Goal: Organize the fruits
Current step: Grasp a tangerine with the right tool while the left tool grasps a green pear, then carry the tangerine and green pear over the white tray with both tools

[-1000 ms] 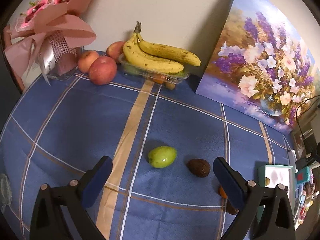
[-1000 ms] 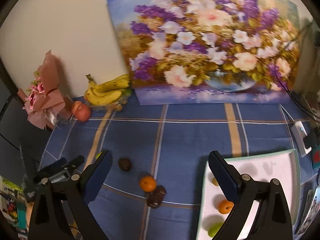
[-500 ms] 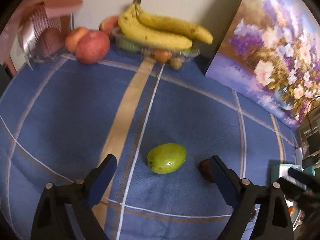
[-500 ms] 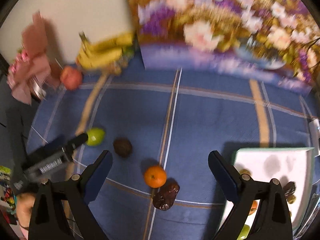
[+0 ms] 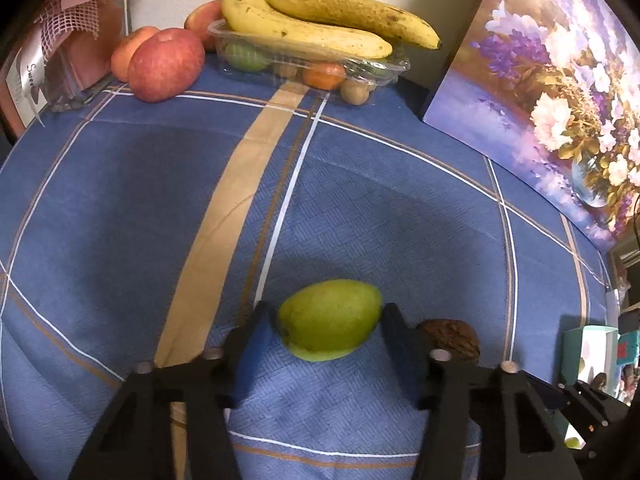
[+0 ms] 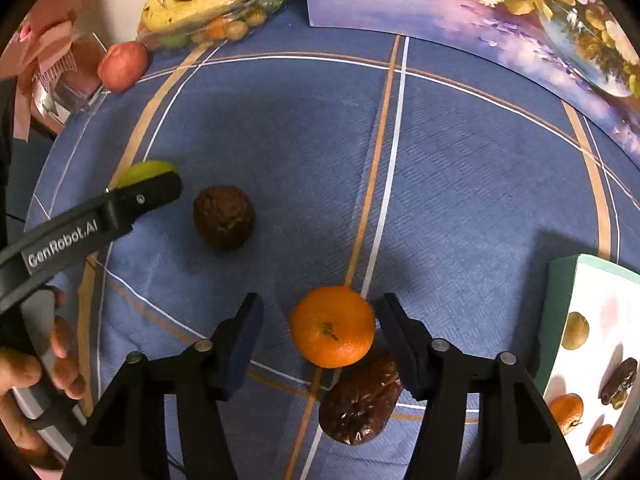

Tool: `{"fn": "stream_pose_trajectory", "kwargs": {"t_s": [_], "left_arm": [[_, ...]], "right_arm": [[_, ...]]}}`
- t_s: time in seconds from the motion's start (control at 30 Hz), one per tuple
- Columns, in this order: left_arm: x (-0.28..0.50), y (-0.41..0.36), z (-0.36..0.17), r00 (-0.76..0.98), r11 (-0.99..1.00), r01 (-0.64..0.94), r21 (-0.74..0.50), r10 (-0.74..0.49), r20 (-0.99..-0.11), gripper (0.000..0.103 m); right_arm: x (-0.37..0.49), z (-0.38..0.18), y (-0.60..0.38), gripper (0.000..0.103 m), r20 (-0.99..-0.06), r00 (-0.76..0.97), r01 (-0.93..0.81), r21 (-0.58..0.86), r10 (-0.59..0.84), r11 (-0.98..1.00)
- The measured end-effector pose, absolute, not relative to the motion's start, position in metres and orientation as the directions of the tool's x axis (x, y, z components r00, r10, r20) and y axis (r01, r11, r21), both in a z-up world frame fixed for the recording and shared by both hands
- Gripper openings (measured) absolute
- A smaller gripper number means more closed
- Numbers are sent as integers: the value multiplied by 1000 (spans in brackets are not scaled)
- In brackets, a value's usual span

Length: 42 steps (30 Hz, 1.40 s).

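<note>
The left gripper [image 5: 328, 320] brackets a green mango [image 5: 330, 326] lying on the blue checked tablecloth [image 5: 160, 200]; both fingers sit right at the fruit's sides, but firm contact cannot be confirmed. A brown walnut-like fruit [image 5: 450, 338] lies just right of it. The right gripper [image 6: 318, 320] is spread wide around an orange tangerine [image 6: 332, 326], with gaps on both sides. A dark wrinkled date [image 6: 362, 404] touches the tangerine's near side. The white tray [image 6: 596, 300] at right holds several small fruits.
</note>
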<state>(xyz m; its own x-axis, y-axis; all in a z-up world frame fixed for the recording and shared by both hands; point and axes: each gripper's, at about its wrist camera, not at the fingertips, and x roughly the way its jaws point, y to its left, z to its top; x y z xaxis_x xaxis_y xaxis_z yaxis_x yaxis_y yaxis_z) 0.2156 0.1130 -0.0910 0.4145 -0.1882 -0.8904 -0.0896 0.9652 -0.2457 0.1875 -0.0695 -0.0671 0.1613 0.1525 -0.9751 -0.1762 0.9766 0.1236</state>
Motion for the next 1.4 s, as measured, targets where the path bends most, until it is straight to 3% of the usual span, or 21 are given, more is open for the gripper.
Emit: {"fn": "stream_pose_trajectory", "kwargs": {"t_s": [0.1, 0.17, 0.73, 1.4], "left_arm": [[214, 112, -90, 412, 968, -86, -238, -183, -892, 52], [214, 112, -88, 408, 966, -86, -244, -190, -893, 52], [170, 108, -42, 430, 966, -84, -244, -185, -884, 52], [110, 63, 3, 486, 949, -48, -310, -249, -838, 52]], "right_arm": [[189, -67, -69, 51, -976, 169, -185, 108, 140, 977], [190, -65, -71, 41, -976, 173, -184, 103, 136, 978], [131, -1, -102, 40, -919, 318, -133, 202, 235, 970], [62, 17, -164, 40, -864, 446, -27, 249, 234, 968]]}}
